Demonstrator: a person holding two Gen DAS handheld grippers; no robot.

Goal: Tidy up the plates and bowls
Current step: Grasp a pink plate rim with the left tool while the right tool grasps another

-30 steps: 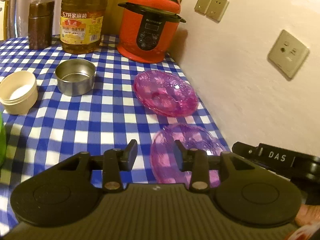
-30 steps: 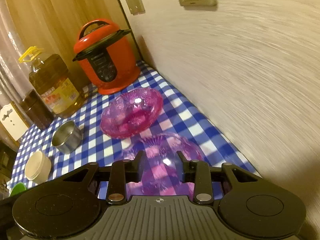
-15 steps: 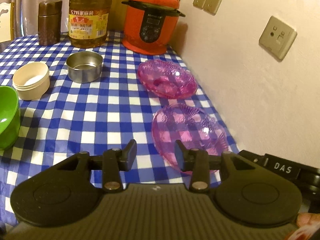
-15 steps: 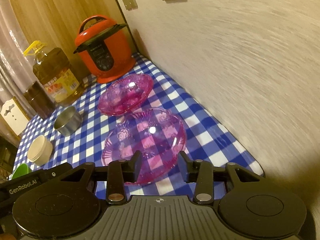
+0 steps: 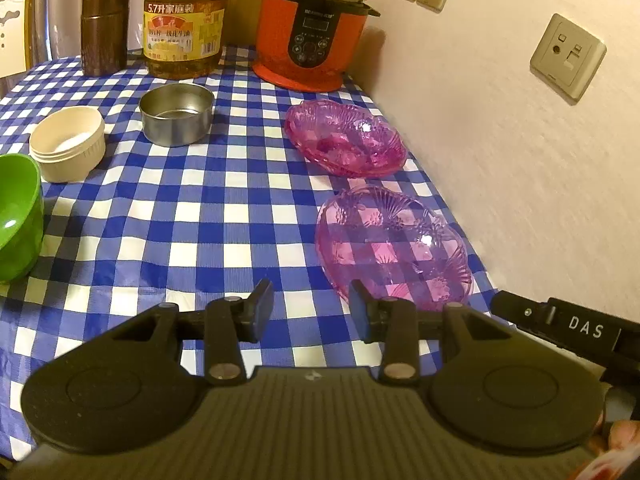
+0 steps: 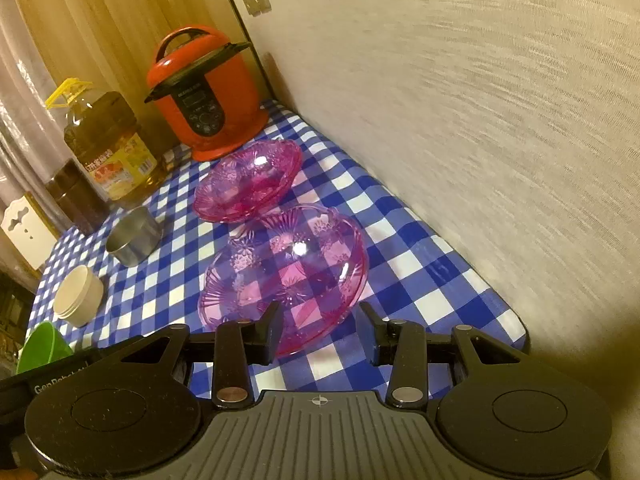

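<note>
Blue-white checked tablecloth (image 5: 200, 208), pink glass dishes (image 5: 392, 240), red cooker (image 5: 312, 28)

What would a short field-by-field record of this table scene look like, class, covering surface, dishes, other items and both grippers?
surface: blue-and-white checked tablecloth
near dish: pale purple glass dish, flat on the cloth by the wall
far dish: darker pink glass dish, apart from the near one
bowls: green bowl, cream tub, steel bowl
back row: red cooker, oil bottle, brown jar
left gripper: open, empty
right gripper: open, empty
</note>
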